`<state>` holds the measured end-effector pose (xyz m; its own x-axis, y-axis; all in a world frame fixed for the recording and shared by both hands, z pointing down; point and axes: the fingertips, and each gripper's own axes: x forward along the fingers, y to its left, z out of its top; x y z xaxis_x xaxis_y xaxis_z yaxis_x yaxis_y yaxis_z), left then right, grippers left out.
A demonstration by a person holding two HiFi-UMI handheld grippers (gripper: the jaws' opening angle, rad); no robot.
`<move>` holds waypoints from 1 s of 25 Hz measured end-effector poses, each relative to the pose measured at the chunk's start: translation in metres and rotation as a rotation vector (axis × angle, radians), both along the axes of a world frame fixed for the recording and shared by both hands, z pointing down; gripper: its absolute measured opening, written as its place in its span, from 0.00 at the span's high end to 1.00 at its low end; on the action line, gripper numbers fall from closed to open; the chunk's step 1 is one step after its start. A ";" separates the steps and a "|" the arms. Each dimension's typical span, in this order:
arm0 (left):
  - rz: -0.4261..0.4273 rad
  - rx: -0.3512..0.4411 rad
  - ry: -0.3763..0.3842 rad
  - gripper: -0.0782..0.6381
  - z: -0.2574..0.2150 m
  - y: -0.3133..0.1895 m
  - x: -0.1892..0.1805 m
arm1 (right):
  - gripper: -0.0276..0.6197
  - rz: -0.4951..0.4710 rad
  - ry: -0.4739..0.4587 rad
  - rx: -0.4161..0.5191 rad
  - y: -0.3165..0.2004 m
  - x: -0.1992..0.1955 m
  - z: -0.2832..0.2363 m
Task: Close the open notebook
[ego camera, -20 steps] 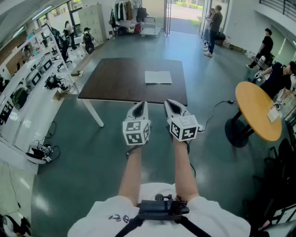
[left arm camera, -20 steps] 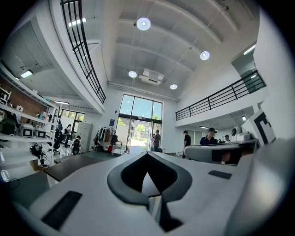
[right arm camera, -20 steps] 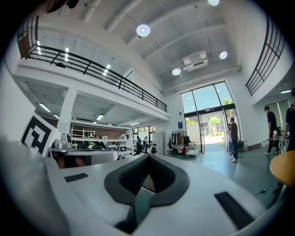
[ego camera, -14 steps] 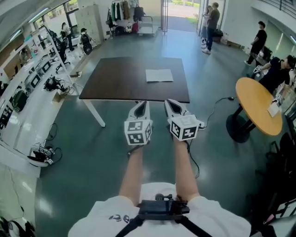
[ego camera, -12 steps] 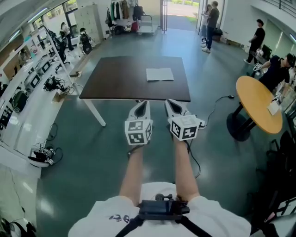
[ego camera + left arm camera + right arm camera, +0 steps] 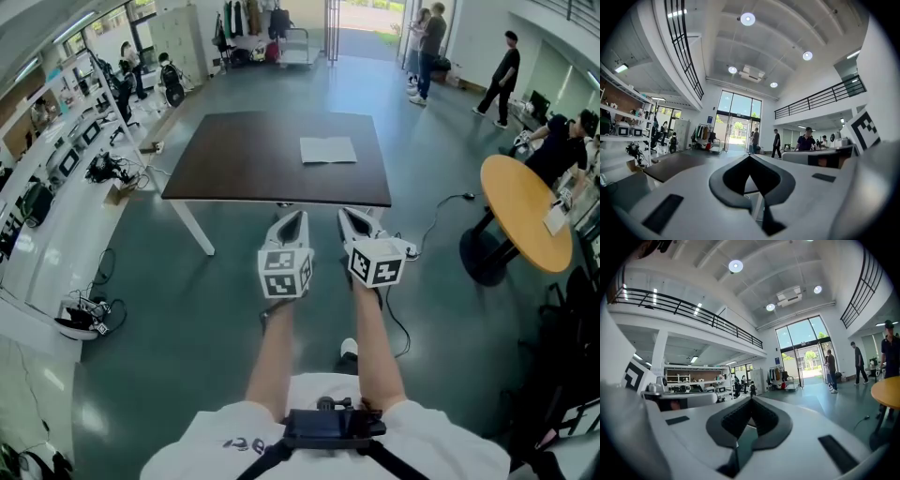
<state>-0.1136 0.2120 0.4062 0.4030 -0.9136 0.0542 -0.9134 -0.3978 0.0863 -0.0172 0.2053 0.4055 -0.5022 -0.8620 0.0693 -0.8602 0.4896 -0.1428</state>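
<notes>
On the table, the notebook shows no discernible detail.

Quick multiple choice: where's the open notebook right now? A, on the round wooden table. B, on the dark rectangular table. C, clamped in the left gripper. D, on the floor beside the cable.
B: the notebook lies open on the dark table, right of its middle, while the left gripper and right gripper sit short of the table's near edge, jaws shut on nothing.
</notes>
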 end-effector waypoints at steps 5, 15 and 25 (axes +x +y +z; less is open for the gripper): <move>-0.046 0.027 -0.035 0.89 0.005 -0.021 0.005 | 0.95 0.024 0.015 -0.048 -0.024 0.010 0.014; -0.077 0.035 -0.022 0.89 -0.004 -0.094 0.016 | 0.95 0.015 0.021 -0.048 -0.102 0.021 0.005; -0.112 0.076 -0.035 0.89 -0.024 -0.178 0.084 | 0.95 0.006 0.060 -0.036 -0.181 0.080 -0.012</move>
